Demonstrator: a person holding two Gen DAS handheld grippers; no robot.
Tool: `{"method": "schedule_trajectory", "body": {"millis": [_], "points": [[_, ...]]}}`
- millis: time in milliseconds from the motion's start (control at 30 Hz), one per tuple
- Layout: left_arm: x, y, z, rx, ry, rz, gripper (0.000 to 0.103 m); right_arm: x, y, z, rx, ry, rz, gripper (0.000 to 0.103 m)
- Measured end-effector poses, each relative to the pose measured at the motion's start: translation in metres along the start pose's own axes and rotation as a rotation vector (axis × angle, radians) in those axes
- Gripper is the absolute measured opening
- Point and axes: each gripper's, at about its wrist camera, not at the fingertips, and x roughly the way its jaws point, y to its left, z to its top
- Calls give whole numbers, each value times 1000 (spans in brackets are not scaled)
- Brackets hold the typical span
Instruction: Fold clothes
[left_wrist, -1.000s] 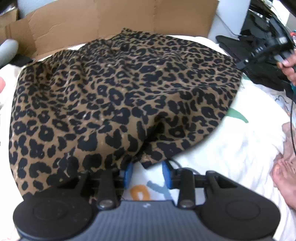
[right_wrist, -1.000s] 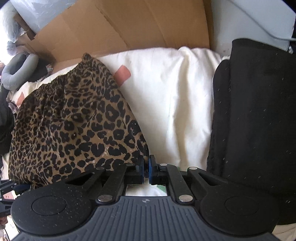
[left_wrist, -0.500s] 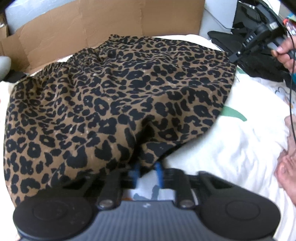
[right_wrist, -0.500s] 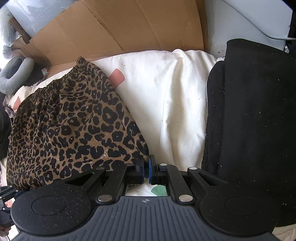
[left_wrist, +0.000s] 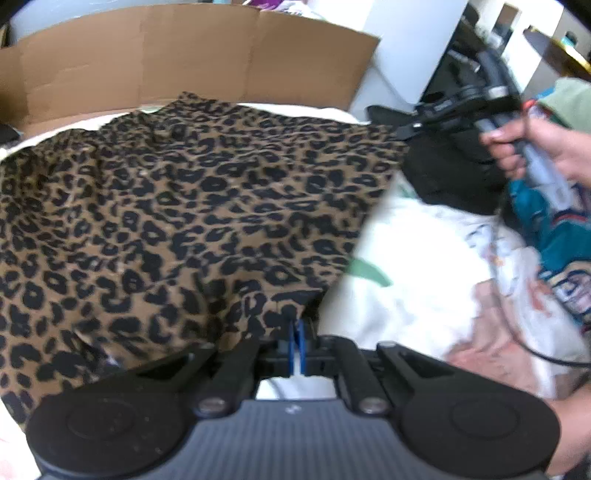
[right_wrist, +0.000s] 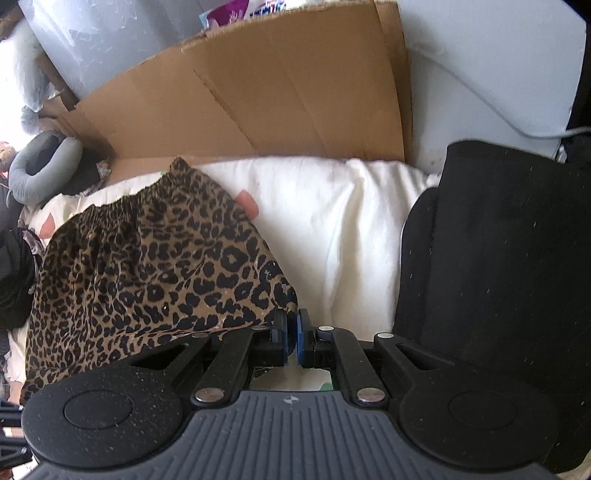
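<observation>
Leopard-print garment (left_wrist: 192, 221) spread on a white bed sheet (left_wrist: 417, 280), its gathered waistband toward the cardboard sheet (left_wrist: 192, 55) at the far edge. We hold the left gripper (left_wrist: 296, 345) with its jaws pinched on the near hem of the garment, the blue pads (left_wrist: 302, 343) nearly touching with cloth between them. The right gripper (right_wrist: 291, 341) has its jaws narrow at the garment's other near corner; the fabric edge reaches the left pad, and we judge, not with certainty, that it is nipped there. A black cloth (right_wrist: 498, 266) lies just beside on the right. The person's hand (left_wrist: 543, 147) grips the right tool's handle in the left wrist view.

With both near corners in hand, we judge the step to be carrying the hem over toward the waistband. To do it well, we keep both pinches firm, lift the two corners level and together so the edge stays taut, avoid dragging the lower layer, and lay hem on waistband squarely, clear of the black cloth.
</observation>
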Motion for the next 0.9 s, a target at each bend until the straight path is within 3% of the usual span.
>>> {"method": "schedule_trajectory", "body": {"millis": [233, 567, 667, 733, 800, 900], "points": [[5, -5, -7, -29, 13, -87, 2, 8, -5, -3, 12, 23, -35, 2], [31, -1, -25, -24, 93, -58, 2, 35, -21, -24, 50, 119, -98, 5], [31, -2, -27, -19, 93, -49, 2, 33, -26, -28, 81, 104, -81, 12], [31, -2, -28, -2, 94, -43, 2, 29, -27, -28, 94, 82, -69, 23], [30, -4, -28, 16, 96, -39, 2, 26, -29, -27, 111, 48, -49, 42], [30, -6, -28, 24, 100, -39, 2, 33, -29, -25, 114, 58, -39, 45]]}}
